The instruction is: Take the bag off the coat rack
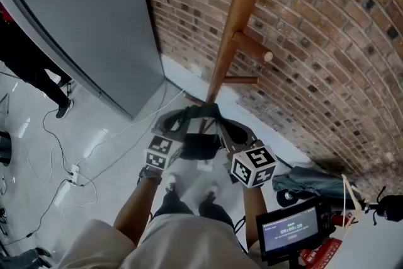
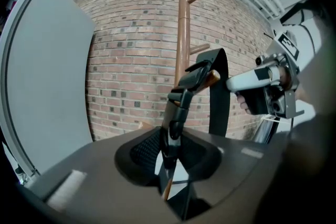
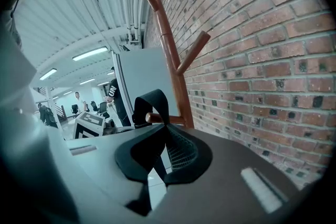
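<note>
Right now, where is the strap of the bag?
In the head view the black strap is at the centre, low on the coat rack, between the left gripper and right gripper.

The coat rack (image 1: 236,22) stands before the brick wall (image 1: 327,60), right of the panel (image 1: 88,22), the bag (image 1: 200,147) hanging from 1 peg (image 3: 173,119).

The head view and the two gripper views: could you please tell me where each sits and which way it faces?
Head view: on the person's head, facing steeply down the coat rack by the brick wall; forearms, shoes, left gripper and right gripper.
Left gripper view: on the left gripper, facing the wall; jaws grip the bag strap.
Right gripper view: on the right gripper, facing along the wall; jaws pinch the bag strap.
Shared: coat rack, bag strap, wall.
</note>
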The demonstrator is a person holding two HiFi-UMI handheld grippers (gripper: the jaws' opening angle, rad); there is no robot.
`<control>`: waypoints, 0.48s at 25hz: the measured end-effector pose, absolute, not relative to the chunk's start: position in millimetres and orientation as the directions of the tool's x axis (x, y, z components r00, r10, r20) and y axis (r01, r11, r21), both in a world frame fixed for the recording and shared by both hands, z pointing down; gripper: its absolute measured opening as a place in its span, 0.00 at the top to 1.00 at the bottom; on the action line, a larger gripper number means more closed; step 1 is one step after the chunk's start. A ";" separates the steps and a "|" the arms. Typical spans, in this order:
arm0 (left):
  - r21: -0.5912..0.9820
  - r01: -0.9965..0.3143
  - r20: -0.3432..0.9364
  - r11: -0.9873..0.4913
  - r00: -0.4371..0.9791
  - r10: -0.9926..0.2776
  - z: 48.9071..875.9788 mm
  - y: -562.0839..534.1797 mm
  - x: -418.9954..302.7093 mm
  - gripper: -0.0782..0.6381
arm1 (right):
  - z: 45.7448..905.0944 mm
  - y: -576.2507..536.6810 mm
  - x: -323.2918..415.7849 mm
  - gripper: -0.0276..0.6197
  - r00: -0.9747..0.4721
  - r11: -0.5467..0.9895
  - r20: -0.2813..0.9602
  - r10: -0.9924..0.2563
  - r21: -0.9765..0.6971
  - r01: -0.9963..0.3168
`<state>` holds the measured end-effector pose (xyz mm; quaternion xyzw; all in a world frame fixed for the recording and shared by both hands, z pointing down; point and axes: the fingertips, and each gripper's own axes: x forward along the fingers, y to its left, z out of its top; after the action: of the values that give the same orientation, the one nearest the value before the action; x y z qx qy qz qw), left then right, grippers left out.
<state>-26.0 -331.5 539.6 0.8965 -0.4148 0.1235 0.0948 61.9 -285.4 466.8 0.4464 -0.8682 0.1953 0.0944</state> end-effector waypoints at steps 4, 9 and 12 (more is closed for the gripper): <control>0.055 -0.764 0.281 -0.643 0.629 -0.725 521.2 -326.6 -31.7 0.79 | 451.2 -280.3 63.8 0.95 -0.585 0.530 0.314 -0.748 -0.249 -0.811; 0.039 -0.760 0.259 -0.649 0.635 -0.728 501.3 -319.9 -35.3 0.79 | 434.8 -274.7 68.2 0.95 -0.584 0.534 0.288 -0.759 -0.237 -0.811; 0.032 -0.754 0.251 -0.656 0.641 -0.725 491.8 -316.1 -34.7 0.79 | 424.4 -272.7 71.4 0.95 -0.583 0.536 0.269 -0.767 -0.231 -0.812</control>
<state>-34.7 -316.1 491.8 0.9035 -0.4092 0.1088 0.0667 71.4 -272.7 424.4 0.4518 -0.8737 0.1673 0.0677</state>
